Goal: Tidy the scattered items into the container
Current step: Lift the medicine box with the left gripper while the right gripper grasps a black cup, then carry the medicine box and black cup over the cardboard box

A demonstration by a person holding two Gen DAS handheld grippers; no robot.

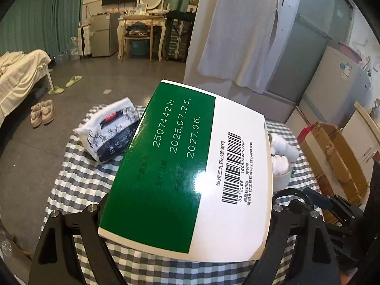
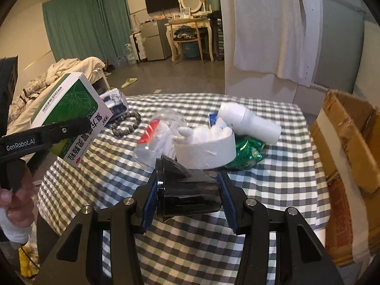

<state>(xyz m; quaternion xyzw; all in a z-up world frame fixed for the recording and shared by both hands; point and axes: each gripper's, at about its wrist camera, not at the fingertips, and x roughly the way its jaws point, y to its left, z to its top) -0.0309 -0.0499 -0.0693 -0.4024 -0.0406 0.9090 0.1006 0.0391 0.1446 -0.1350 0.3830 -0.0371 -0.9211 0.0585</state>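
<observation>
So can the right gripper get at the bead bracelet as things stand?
Probably not: the right gripper is shut on a black cup, and the bead bracelet lies beyond the clear plastic bag.

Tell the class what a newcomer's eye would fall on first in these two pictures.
The green-and-white medicine box fills the left wrist view, clamped in the left claw above the checked tablecloth. In the right wrist view, the right claw grips a black cup-like object before a white round container full of clutter.

The medicine box (image 1: 187, 171) hides the left gripper's (image 1: 185, 216) fingertips and perhaps some tabletop items.
</observation>
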